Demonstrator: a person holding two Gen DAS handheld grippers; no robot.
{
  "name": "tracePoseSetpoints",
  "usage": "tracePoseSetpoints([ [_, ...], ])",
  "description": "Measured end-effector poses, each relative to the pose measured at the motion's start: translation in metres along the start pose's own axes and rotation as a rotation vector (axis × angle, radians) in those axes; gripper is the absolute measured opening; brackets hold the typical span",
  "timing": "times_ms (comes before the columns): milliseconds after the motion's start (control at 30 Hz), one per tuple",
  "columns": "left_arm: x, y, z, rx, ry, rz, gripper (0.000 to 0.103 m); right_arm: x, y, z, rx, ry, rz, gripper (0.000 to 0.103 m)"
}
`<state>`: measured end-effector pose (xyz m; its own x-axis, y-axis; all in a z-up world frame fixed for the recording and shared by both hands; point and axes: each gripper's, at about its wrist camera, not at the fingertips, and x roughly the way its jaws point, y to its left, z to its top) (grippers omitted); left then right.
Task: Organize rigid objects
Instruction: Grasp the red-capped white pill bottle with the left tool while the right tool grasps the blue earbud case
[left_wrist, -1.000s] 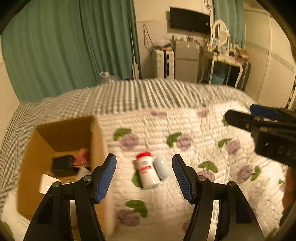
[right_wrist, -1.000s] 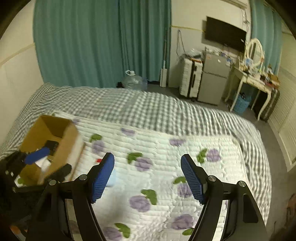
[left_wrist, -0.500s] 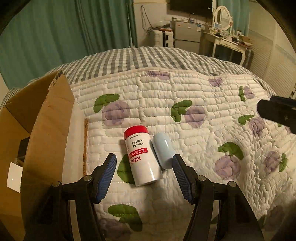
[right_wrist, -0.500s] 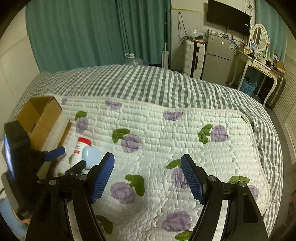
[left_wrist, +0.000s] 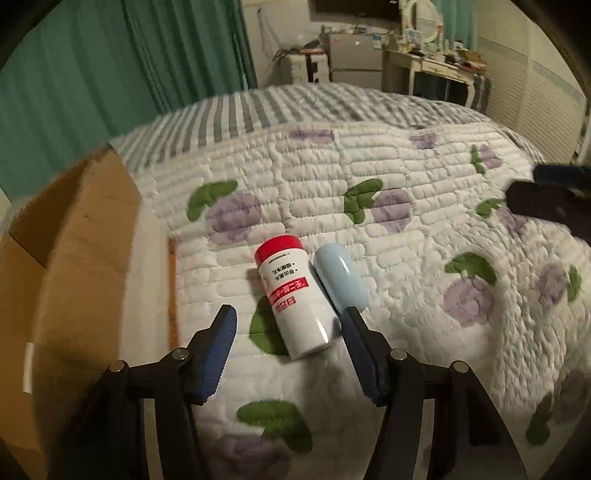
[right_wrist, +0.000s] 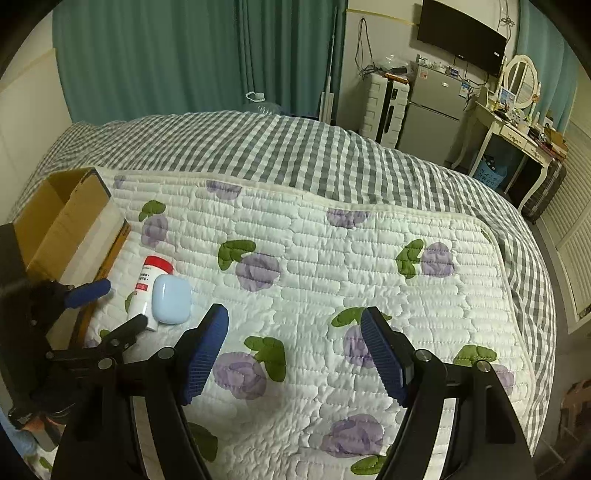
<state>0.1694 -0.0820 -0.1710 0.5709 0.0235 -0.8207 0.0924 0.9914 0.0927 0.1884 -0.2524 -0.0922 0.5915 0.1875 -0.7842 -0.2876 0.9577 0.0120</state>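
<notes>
A white bottle with a red cap (left_wrist: 293, 293) lies on the floral quilt, cap pointing away from me; it also shows in the right wrist view (right_wrist: 149, 286). A pale blue case (left_wrist: 340, 278) lies touching its right side, also seen from the right wrist (right_wrist: 171, 299). My left gripper (left_wrist: 288, 350) is open, its fingers either side of the bottle's base, just short of it. My right gripper (right_wrist: 293, 352) is open and empty over the quilt to the right. An open cardboard box (left_wrist: 74, 266) stands left of the bottle, also in the right wrist view (right_wrist: 62, 218).
The white quilt with purple flowers (right_wrist: 351, 266) covers a grey checked bedspread (right_wrist: 295, 147). Teal curtains, a small fridge (right_wrist: 432, 110) and a white dressing table (right_wrist: 513, 122) stand beyond the bed. The right gripper shows at the right edge of the left wrist view (left_wrist: 554, 195).
My left gripper has moved from over the box down toward the bottle and case, which now lie between its fingertips. The right gripper has tilted down toward the quilt.
</notes>
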Motion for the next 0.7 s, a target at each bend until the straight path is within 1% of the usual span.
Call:
tracePoseSetpoints([
  [33, 0.007, 0.003, 0.003, -0.032, 0.021, -0.011, 0.062, 0.001, 0.000, -0.001, 0.000, 0.002, 0.002, 0.074],
  [133, 0.024, 0.005, 0.008, -0.079, 0.053, -0.013, 0.062, 0.003, 0.001, -0.002, -0.005, 0.007, 0.006, 0.074],
  [167, 0.028, 0.006, 0.009, -0.086, 0.054, -0.015, 0.059, 0.003, 0.001, -0.002, -0.006, 0.008, 0.009, 0.074],
  [200, 0.029, 0.005, 0.008, -0.085, 0.052, -0.013, 0.054, 0.005, 0.002, -0.002, -0.007, 0.008, 0.014, 0.074],
  [233, 0.029, 0.006, 0.007, -0.085, 0.045, -0.024, 0.044, 0.006, 0.003, -0.001, -0.009, 0.010, 0.019, 0.074],
  [267, 0.027, 0.007, 0.007, -0.092, 0.040, -0.036, 0.040, 0.008, 0.004, -0.001, -0.012, 0.013, 0.022, 0.074],
  [367, 0.019, 0.010, 0.000, -0.109, 0.024, -0.041, 0.038, 0.018, 0.011, 0.000, -0.030, 0.030, 0.044, 0.074],
  [467, 0.004, 0.014, -0.011, -0.158, -0.009, -0.034, 0.037, 0.031, 0.020, 0.002, -0.047, 0.056, 0.104, 0.074],
  [667, -0.014, 0.018, -0.021, -0.221, -0.070, 0.038, 0.037, 0.063, 0.042, 0.004, -0.099, 0.118, 0.165, 0.074],
  [700, -0.016, 0.019, -0.022, -0.234, -0.082, 0.046, 0.037, 0.070, 0.048, 0.004, -0.111, 0.131, 0.187, 0.074],
])
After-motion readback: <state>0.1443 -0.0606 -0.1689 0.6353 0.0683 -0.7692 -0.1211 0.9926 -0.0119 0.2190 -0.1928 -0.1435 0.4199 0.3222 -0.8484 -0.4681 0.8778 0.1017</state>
